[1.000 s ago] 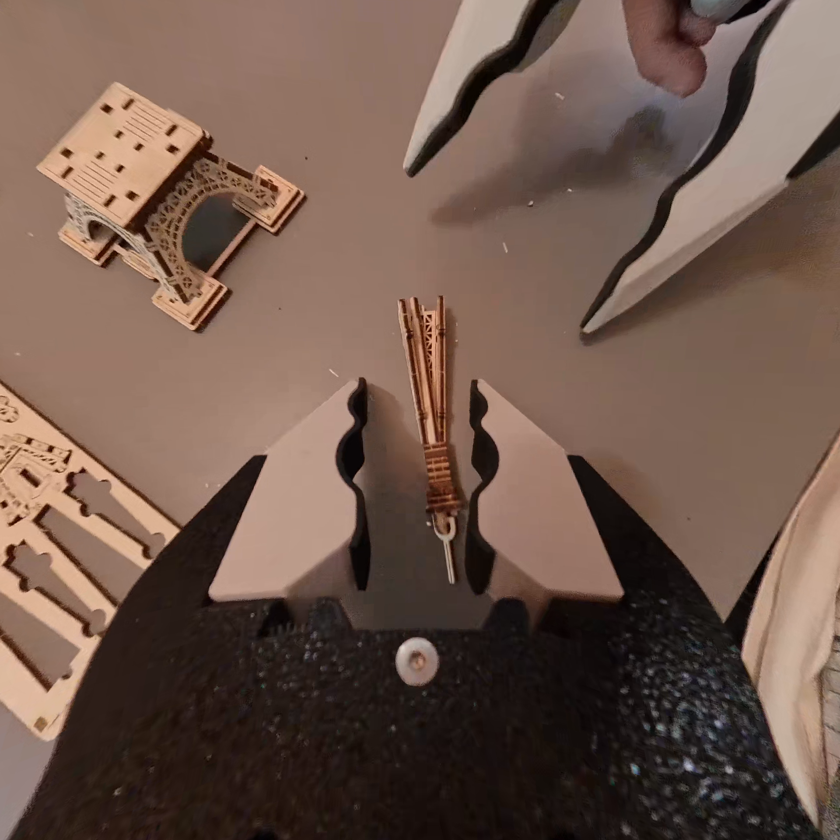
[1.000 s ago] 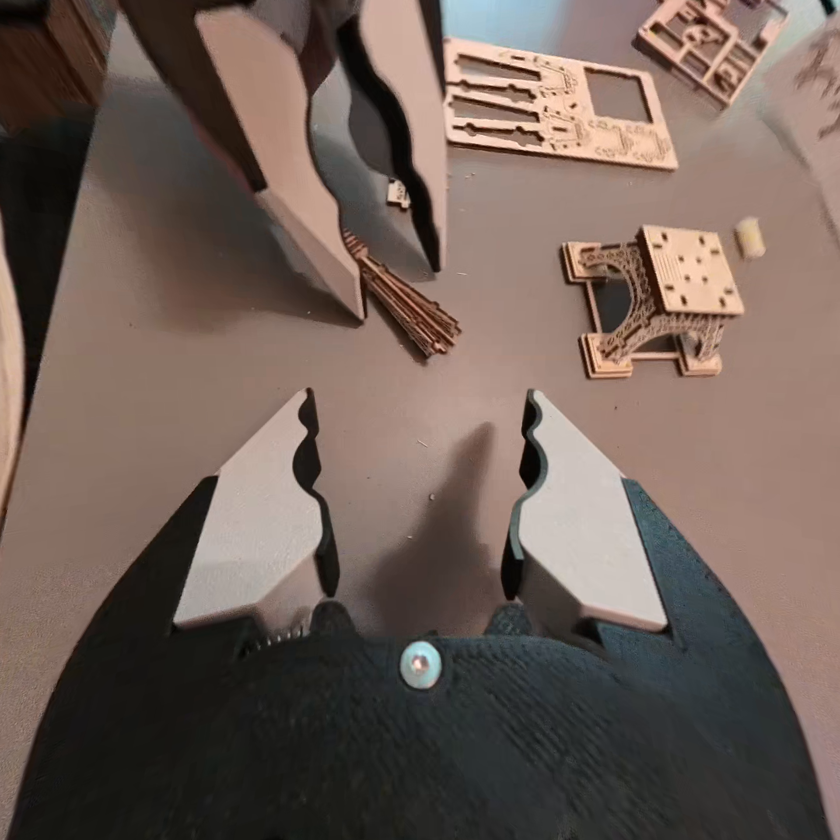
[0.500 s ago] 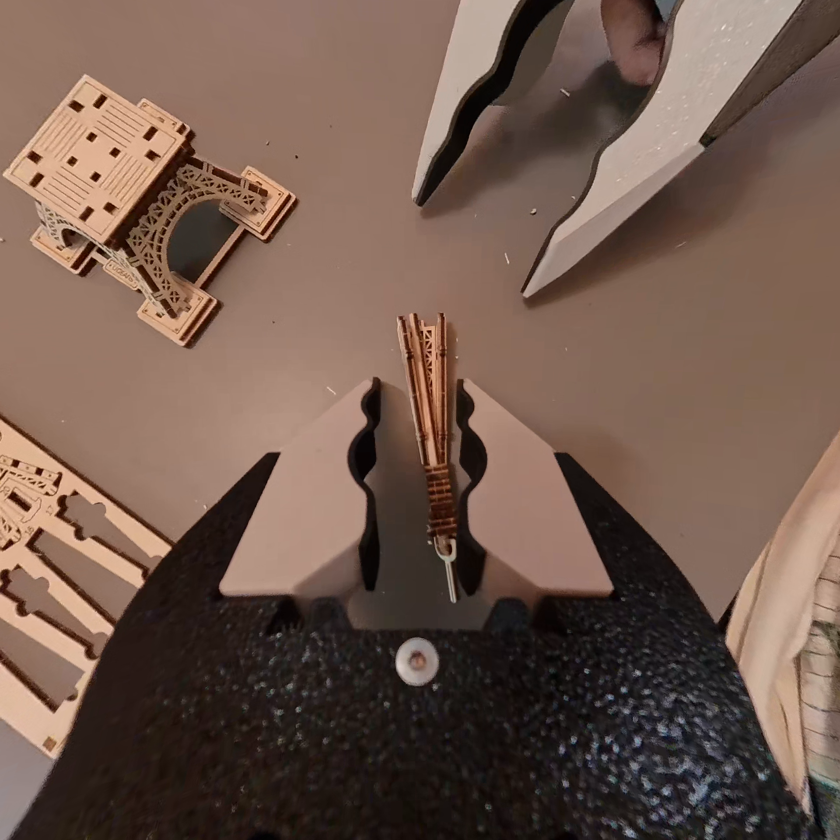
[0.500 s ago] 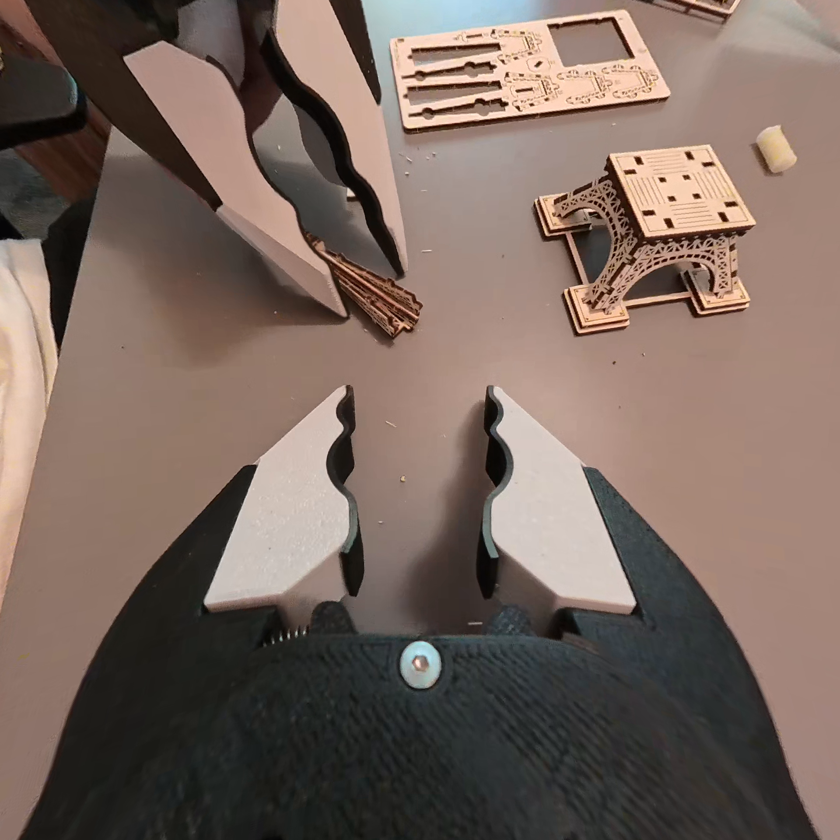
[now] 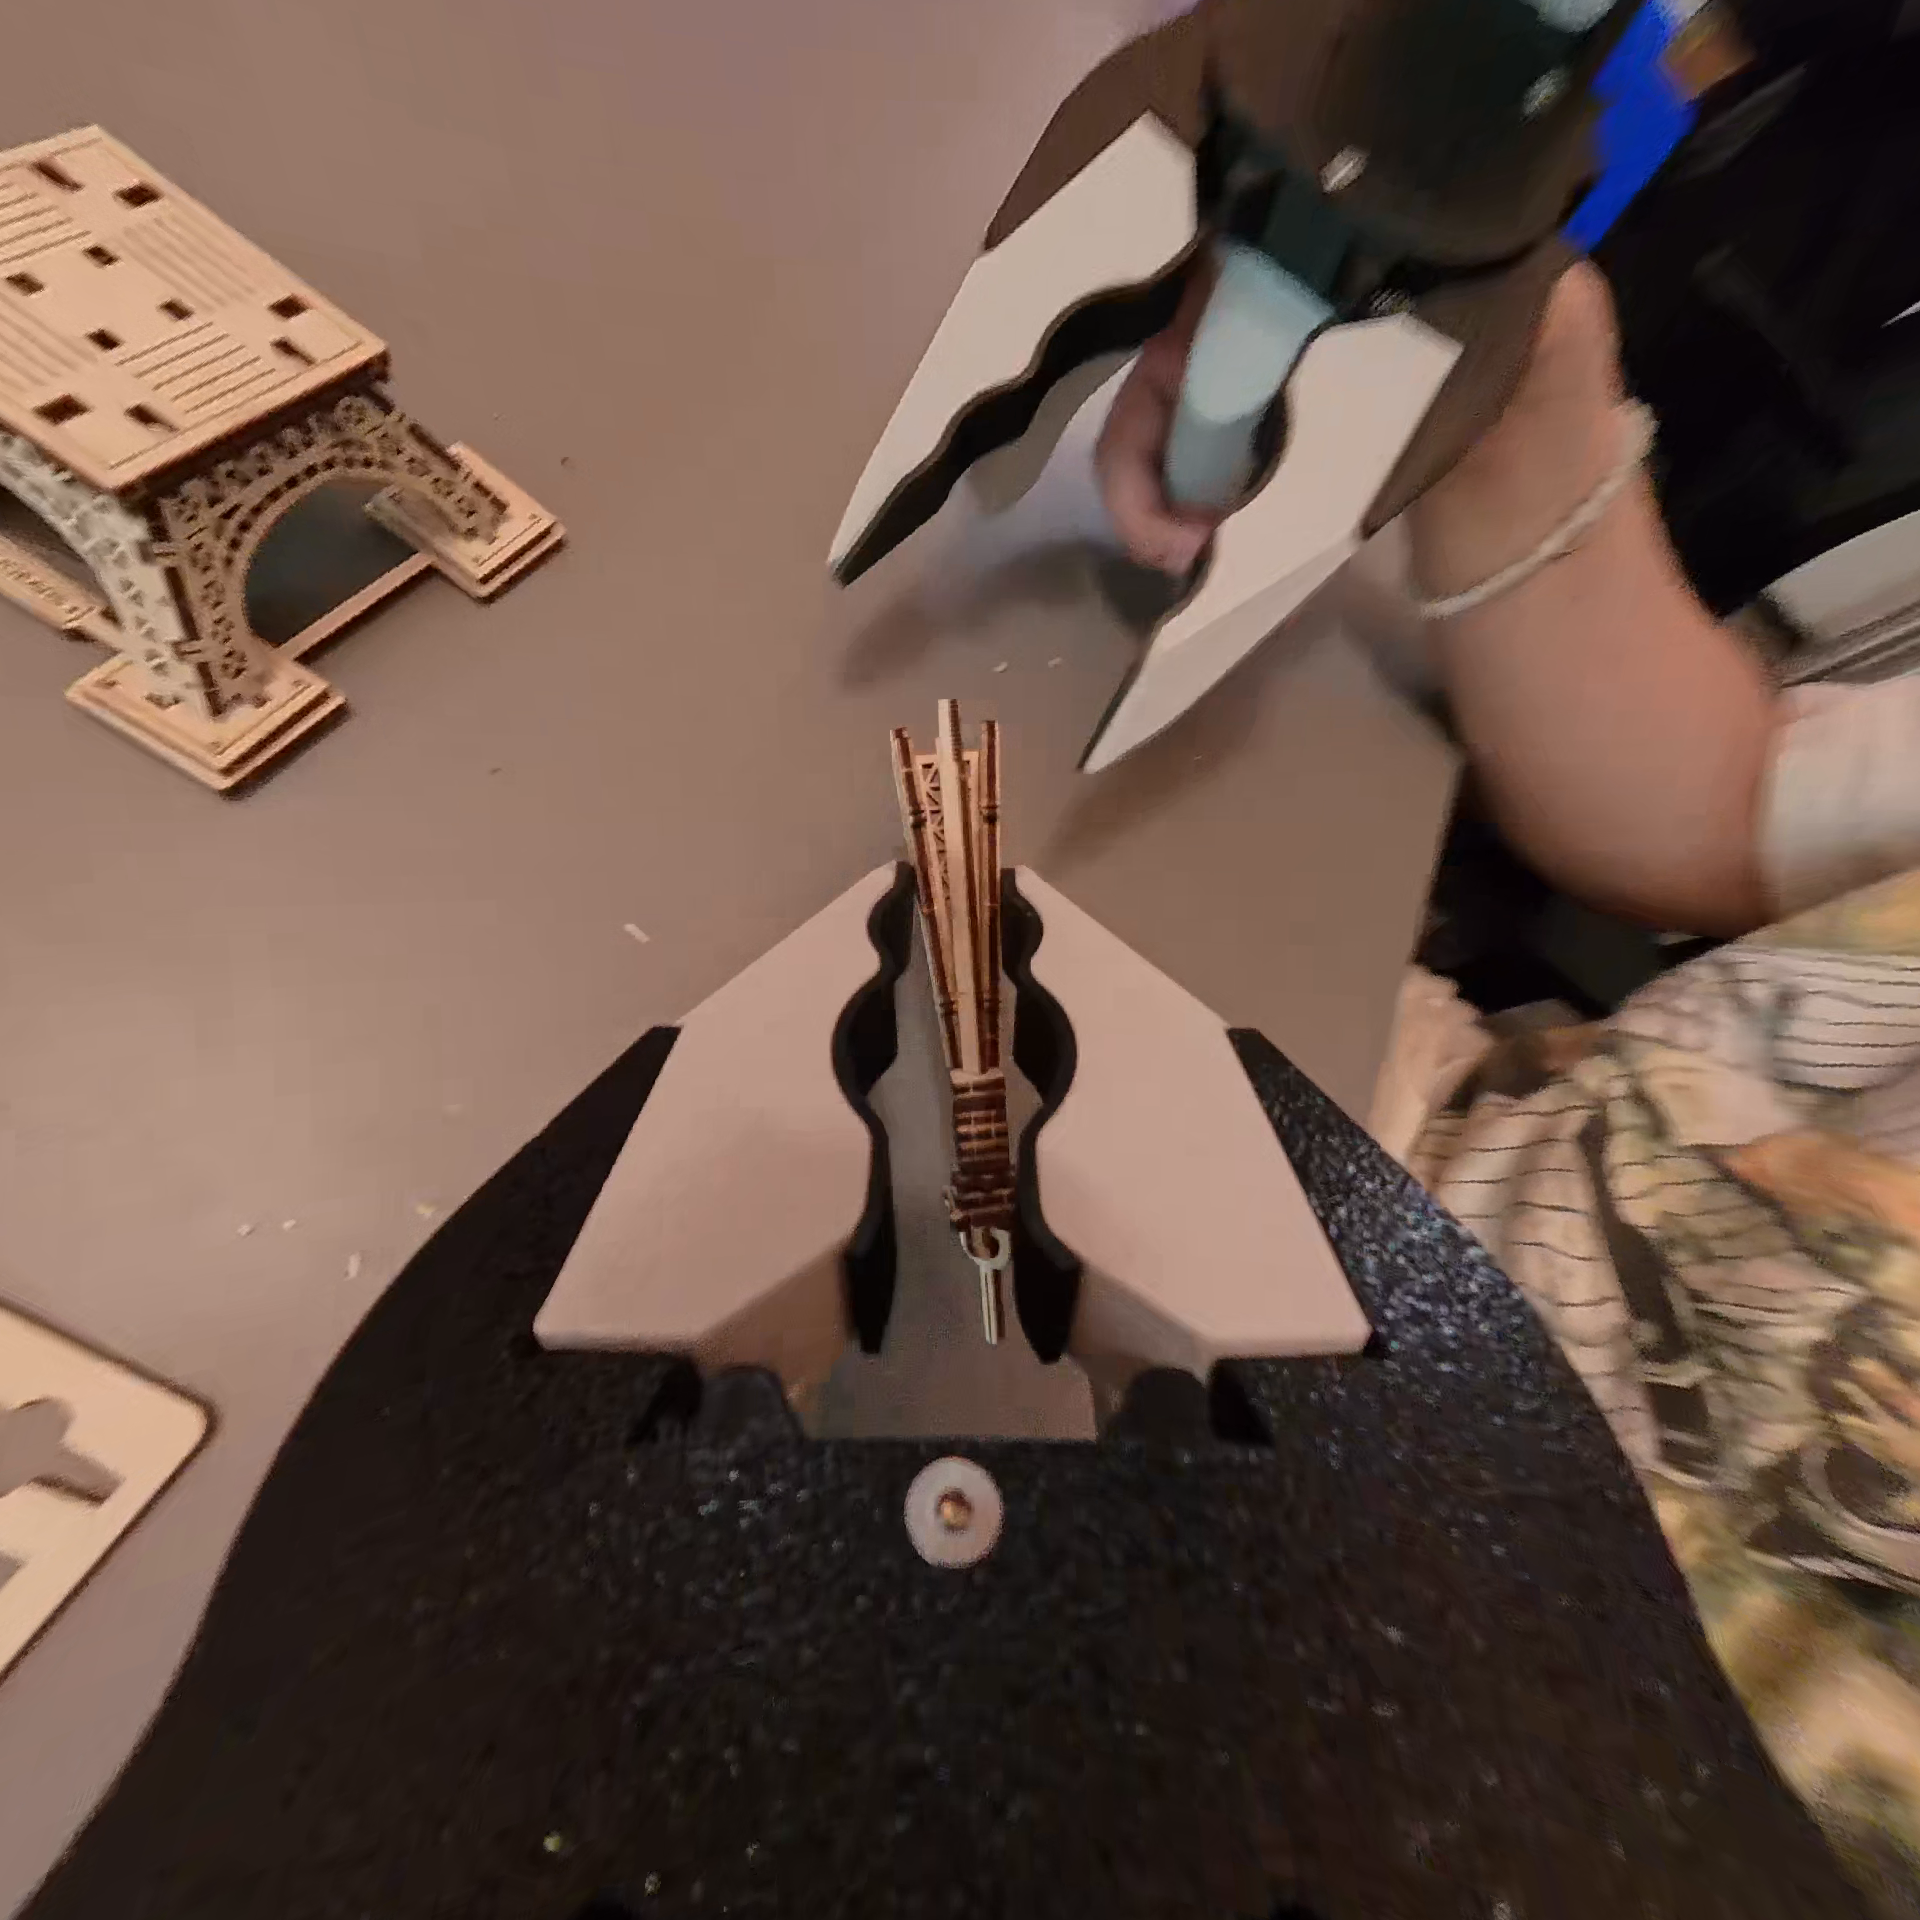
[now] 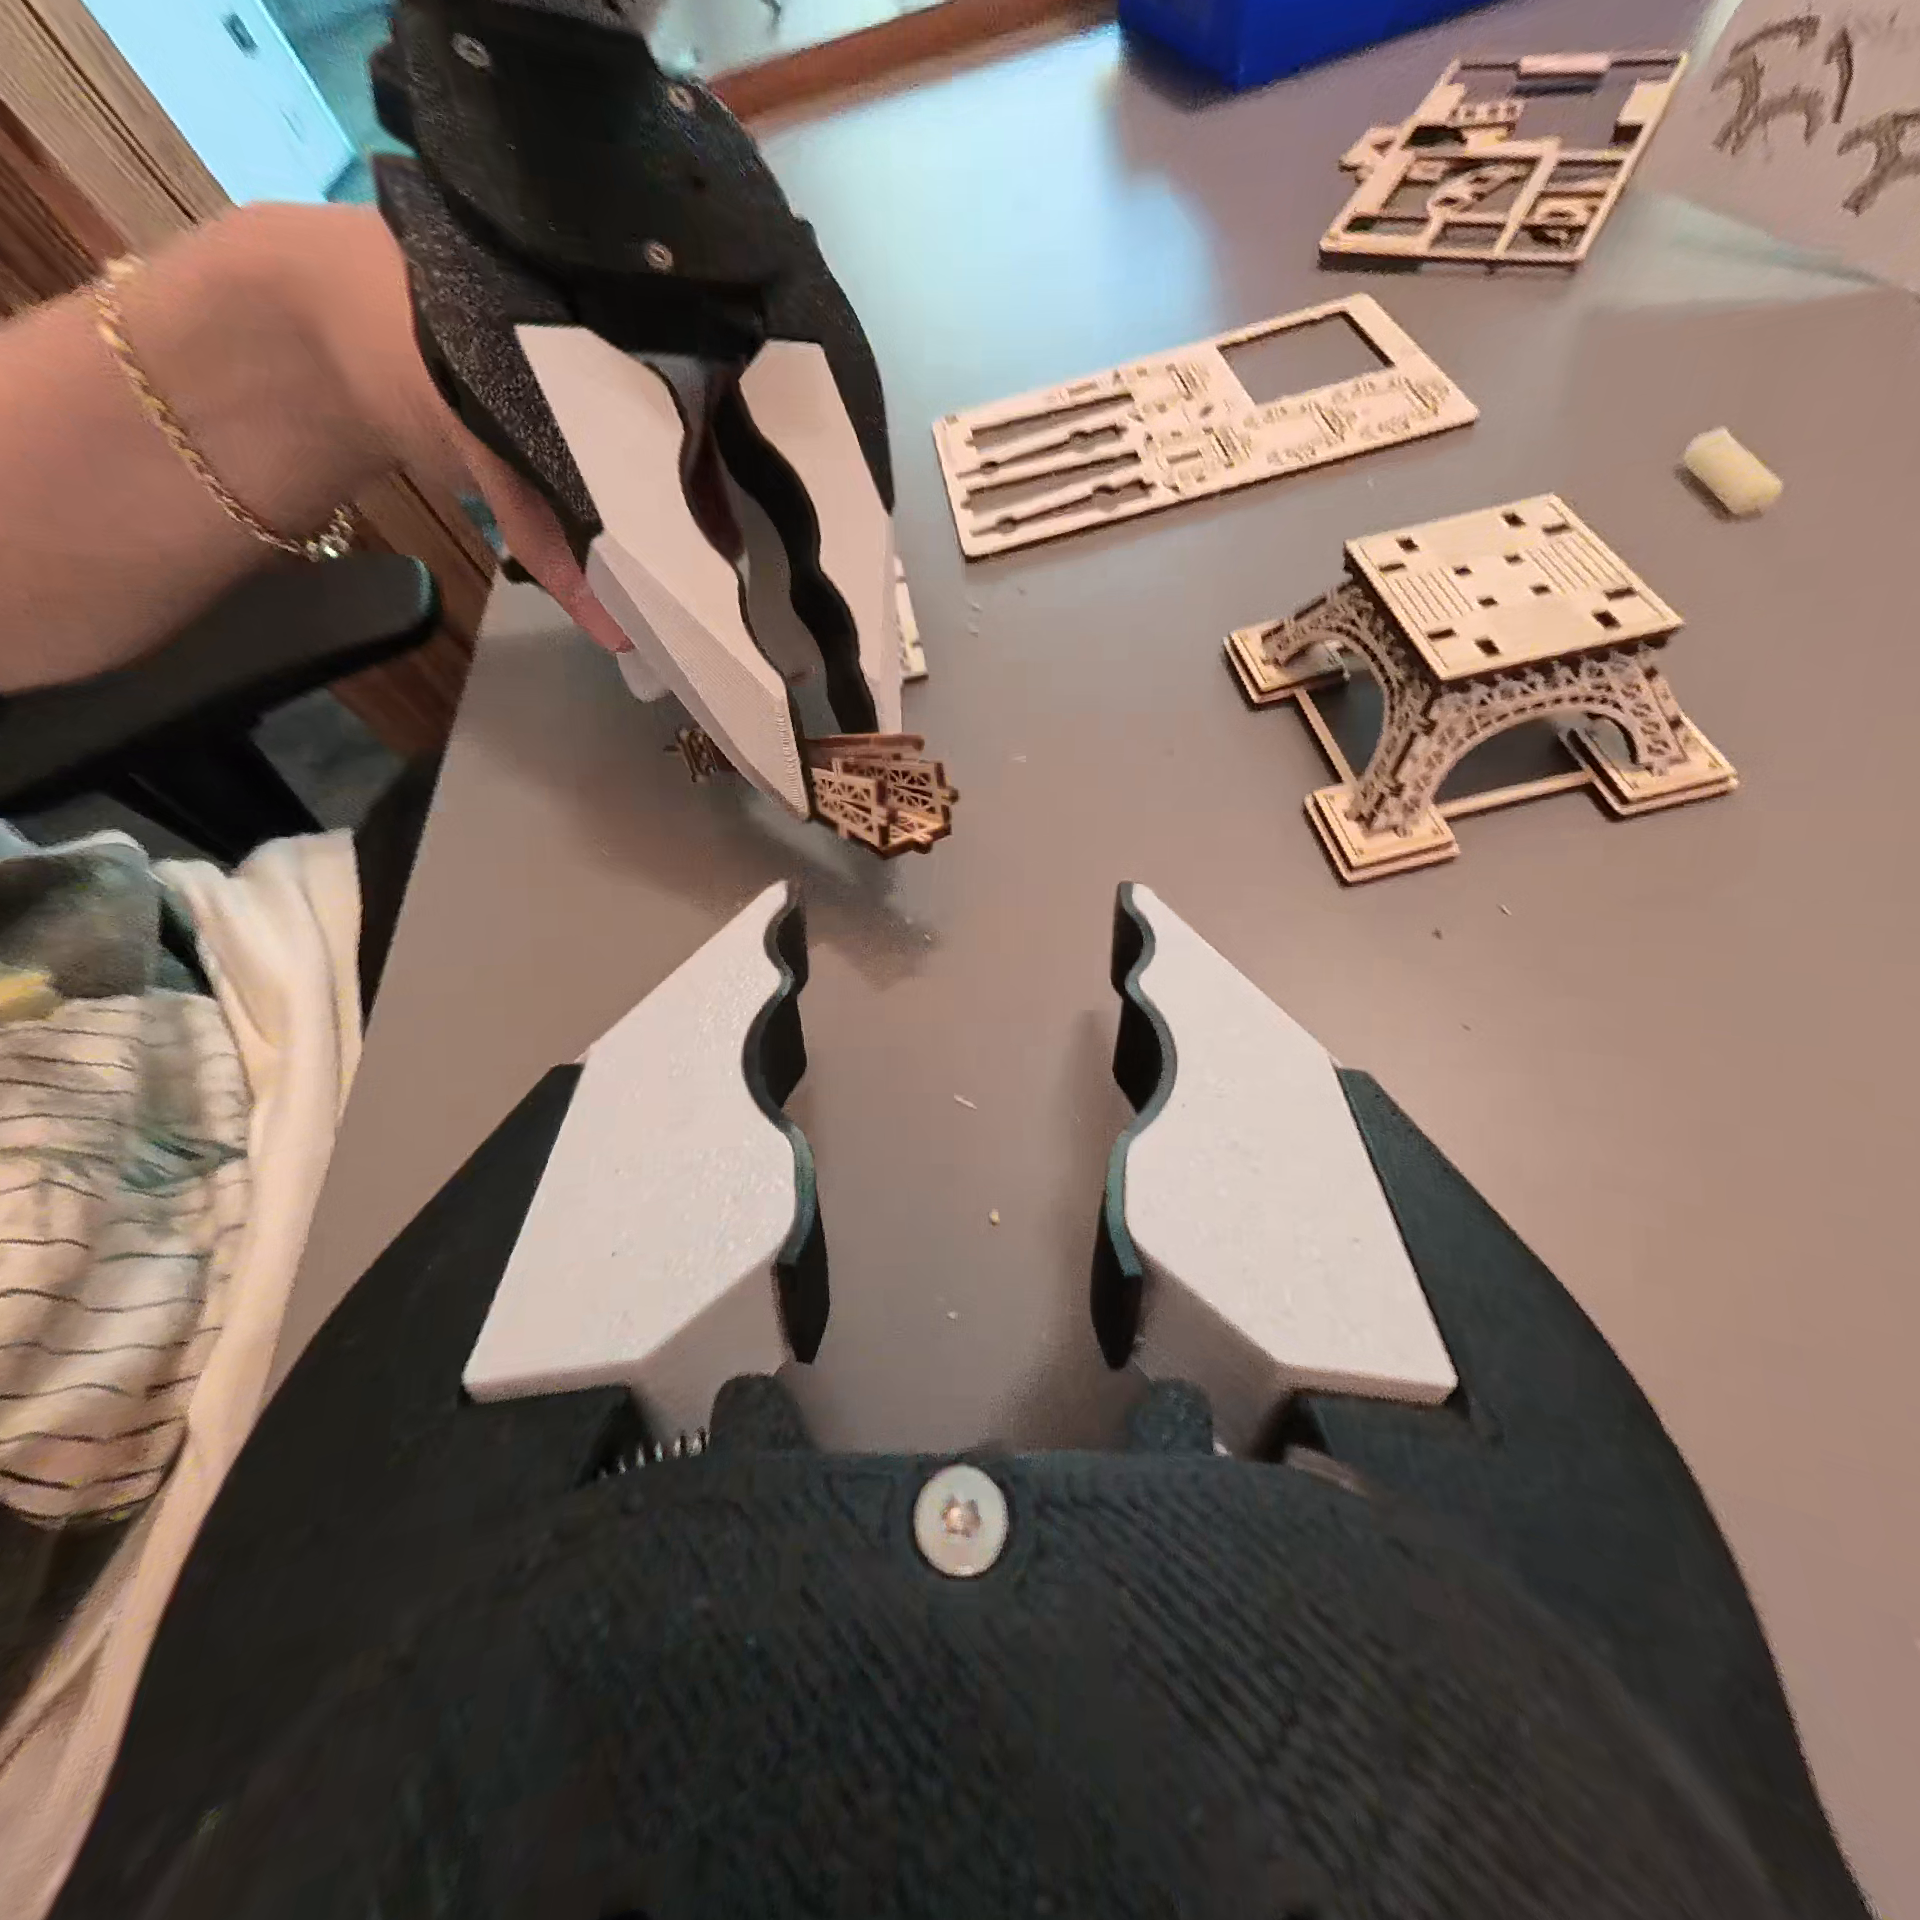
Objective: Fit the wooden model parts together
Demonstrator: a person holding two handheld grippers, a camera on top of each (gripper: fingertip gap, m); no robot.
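Observation:
My left gripper [image 5: 956, 878] is shut on the wooden tower spire [image 5: 961, 914], a slim lattice piece with its wide end pointing forward. In the right wrist view the left gripper [image 6: 831, 769] holds the spire [image 6: 883, 795] lifted a little above the table. The wooden tower base [image 5: 208, 468] with arched legs and a slotted flat top stands at the upper left, and shows at right in the right wrist view [image 6: 1486, 675]. My right gripper [image 6: 956, 909] is open and empty, low over the grey table, just short of the spire; it shows in the left wrist view [image 5: 966, 665].
Punched-out wooden part sheets [image 6: 1195, 436] [image 6: 1507, 166] lie at the back, another [image 5: 73, 1475] at lower left. A small pale cylinder [image 6: 1730, 483] lies at right. A blue box [image 6: 1278, 31] stands far back. The table's left edge [image 6: 436, 748] borders a person's clothing.
My left gripper closed on the spire and lifted it off the table. My right gripper drew back, toward the person, and stayed open.

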